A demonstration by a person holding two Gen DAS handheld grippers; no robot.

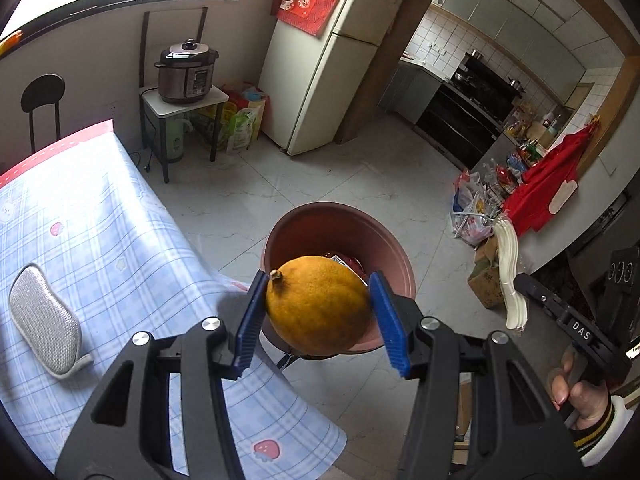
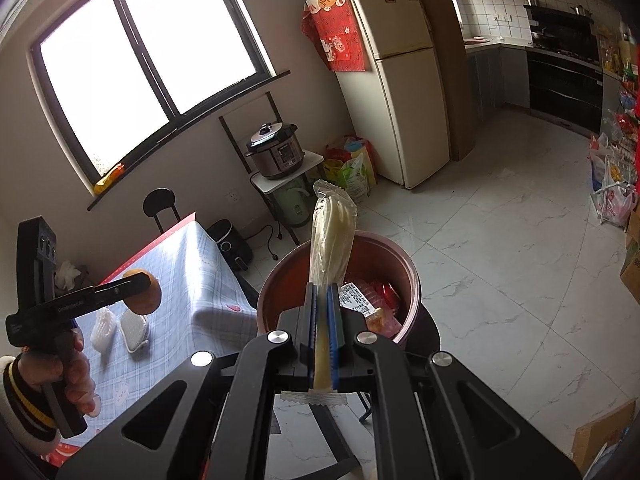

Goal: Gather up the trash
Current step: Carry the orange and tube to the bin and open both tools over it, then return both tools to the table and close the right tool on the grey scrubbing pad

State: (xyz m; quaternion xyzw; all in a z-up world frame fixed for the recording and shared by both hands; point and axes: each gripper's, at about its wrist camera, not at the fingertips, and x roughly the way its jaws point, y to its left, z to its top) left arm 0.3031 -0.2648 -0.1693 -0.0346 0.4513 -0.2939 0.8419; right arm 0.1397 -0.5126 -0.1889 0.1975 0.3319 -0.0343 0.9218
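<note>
My left gripper (image 1: pixel 318 278) is shut on an orange (image 1: pixel 318 304), held in the air just over the near rim of a brown trash bin (image 1: pixel 304 220) that stands on the floor beside the table. My right gripper (image 2: pixel 322 290) is shut on a long clear plastic packet of white strips (image 2: pixel 332 224), which sticks up over the same bin (image 2: pixel 404 264). The bin holds red wrappers and a labelled package (image 2: pixel 360 296). The right wrist view shows the left gripper (image 2: pixel 142 280) with the orange (image 2: pixel 148 296) over the table edge. The packet also shows in the left wrist view (image 1: pixel 510 264).
A table with a blue checked cloth (image 1: pixel 100 240) is on the left, with a grey sponge (image 1: pixel 44 320) on it and a white crumpled item (image 2: pixel 102 324) beside the sponge. A fridge (image 1: pixel 328 60), a pressure cooker on a stand (image 1: pixel 186 72) and bags on the tiled floor (image 1: pixel 472 208) lie farther off.
</note>
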